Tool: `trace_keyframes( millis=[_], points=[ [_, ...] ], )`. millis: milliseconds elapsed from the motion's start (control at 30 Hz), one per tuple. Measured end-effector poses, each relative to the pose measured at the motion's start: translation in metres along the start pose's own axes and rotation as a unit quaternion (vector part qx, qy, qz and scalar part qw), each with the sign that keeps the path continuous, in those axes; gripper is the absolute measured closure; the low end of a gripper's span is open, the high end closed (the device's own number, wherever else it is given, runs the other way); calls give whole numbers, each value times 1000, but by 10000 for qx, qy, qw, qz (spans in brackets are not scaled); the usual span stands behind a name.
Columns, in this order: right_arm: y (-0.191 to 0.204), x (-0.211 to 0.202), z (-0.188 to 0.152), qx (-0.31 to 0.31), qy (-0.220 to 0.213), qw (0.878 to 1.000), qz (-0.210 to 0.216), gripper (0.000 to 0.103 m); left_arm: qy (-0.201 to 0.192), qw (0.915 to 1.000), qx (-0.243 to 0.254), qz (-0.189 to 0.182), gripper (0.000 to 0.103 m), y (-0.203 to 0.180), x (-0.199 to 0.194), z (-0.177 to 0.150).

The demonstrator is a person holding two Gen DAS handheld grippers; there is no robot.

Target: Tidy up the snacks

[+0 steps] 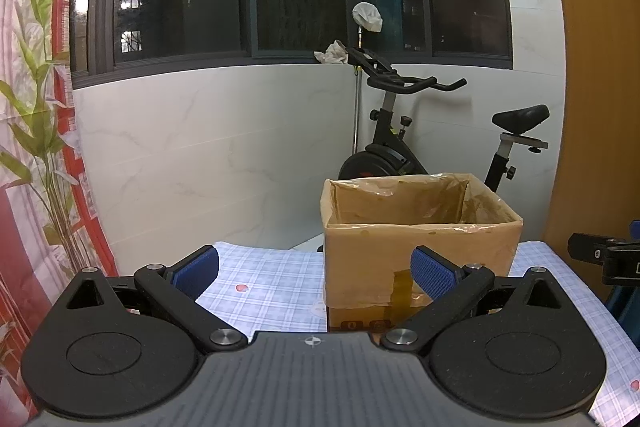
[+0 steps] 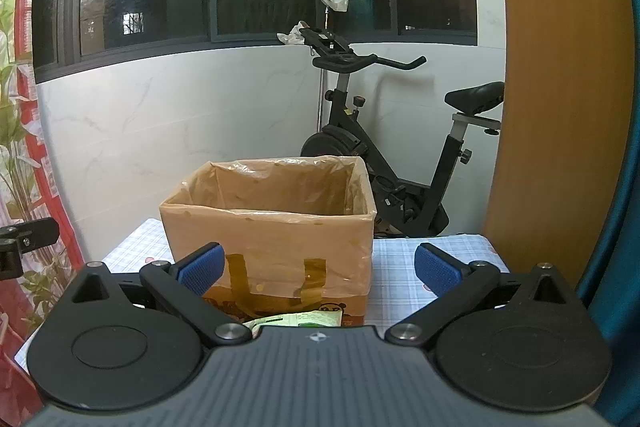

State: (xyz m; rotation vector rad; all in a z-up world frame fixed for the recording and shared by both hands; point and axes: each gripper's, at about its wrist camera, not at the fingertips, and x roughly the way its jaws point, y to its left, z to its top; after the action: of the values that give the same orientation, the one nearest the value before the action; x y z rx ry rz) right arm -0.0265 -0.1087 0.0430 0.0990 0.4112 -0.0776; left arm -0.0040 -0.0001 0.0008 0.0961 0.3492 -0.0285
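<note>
An open cardboard box [image 1: 420, 251] lined with a clear plastic bag stands on the checked tablecloth [image 1: 272, 287]. It also shows in the right wrist view [image 2: 272, 243]. My left gripper [image 1: 316, 269] is open and empty, held in front of the box's left side. My right gripper [image 2: 318, 267] is open and empty, in front of the box. A green and white snack packet [image 2: 298, 319] lies on the table in front of the box, just under the right gripper's body and partly hidden by it. The inside bottom of the box is hidden.
A black exercise bike [image 1: 404, 131] stands behind the table against the white wall. A wooden panel [image 2: 560, 87] rises at the right. A red and floral curtain [image 1: 36, 147] hangs at the left. The right gripper's edge [image 1: 608, 259] shows at the far right.
</note>
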Motion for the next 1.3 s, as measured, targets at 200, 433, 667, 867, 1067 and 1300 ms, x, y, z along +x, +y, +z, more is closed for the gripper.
trace_keyframes(
  millis=[200, 433, 667, 867, 1067, 1300],
  points=[
    [-1, 0, 0, 14, -1, 10000, 16, 0, 2, 10000, -17, 4, 0, 1, 0, 0],
    [-2, -1, 1, 11, -7, 10000, 3, 0, -1, 10000, -18, 2, 0, 1, 0, 0],
    [-3, -1, 2, 6, -9, 10000, 2, 0, 6, 10000, -25, -2, 0, 1, 0, 0],
    [-2, -1, 1, 6, -10, 10000, 1, 0, 4, 10000, -23, 4, 0, 1, -1, -1],
    [-2, -1, 2, 3, -14, 10000, -4, 0, 23, 10000, -60, 12, 0, 2, 0, -1],
    [-4, -2, 3, 24, -12, 10000, -2, 0, 34, 10000, -57, 15, 0, 2, 0, -1]
  ],
)
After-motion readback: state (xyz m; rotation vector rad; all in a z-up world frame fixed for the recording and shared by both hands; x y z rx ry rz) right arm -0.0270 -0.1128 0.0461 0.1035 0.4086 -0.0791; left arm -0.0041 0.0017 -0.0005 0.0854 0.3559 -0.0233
